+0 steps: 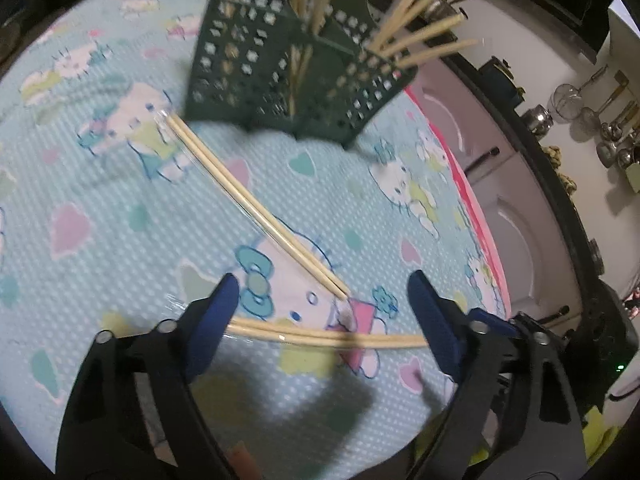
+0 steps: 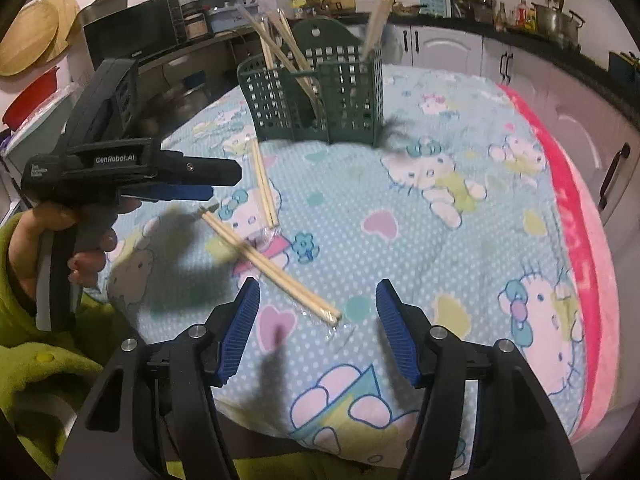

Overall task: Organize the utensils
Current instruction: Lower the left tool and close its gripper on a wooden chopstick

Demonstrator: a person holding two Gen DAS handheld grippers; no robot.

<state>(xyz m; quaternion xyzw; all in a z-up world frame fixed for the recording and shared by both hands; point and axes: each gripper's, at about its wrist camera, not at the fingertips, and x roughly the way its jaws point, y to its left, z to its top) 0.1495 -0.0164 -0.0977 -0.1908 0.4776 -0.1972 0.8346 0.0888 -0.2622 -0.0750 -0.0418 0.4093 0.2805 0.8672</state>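
A dark green perforated utensil basket [image 1: 280, 76] [image 2: 316, 92] stands on the cartoon-print cloth and holds several wooden chopsticks. Two chopstick pairs in clear wrappers lie on the cloth. One pair [image 1: 256, 204] [image 2: 264, 184] runs from the basket toward me. The other pair [image 1: 328, 336] [image 2: 272, 268] lies crosswise. My left gripper [image 1: 320, 296] is open and empty, with its fingertips on either side of the crosswise pair, just above it. It also shows in the right wrist view [image 2: 208, 192]. My right gripper [image 2: 318, 300] is open and empty, close to the near end of the crosswise pair.
The light blue cloth [image 2: 440, 240] has a pink border [image 2: 580, 248] on the right. White cabinets [image 2: 440, 48] and a counter with kitchenware stand behind. A black appliance [image 2: 132, 36] is at the left. Hanging ladles [image 1: 612, 136] show at the right.
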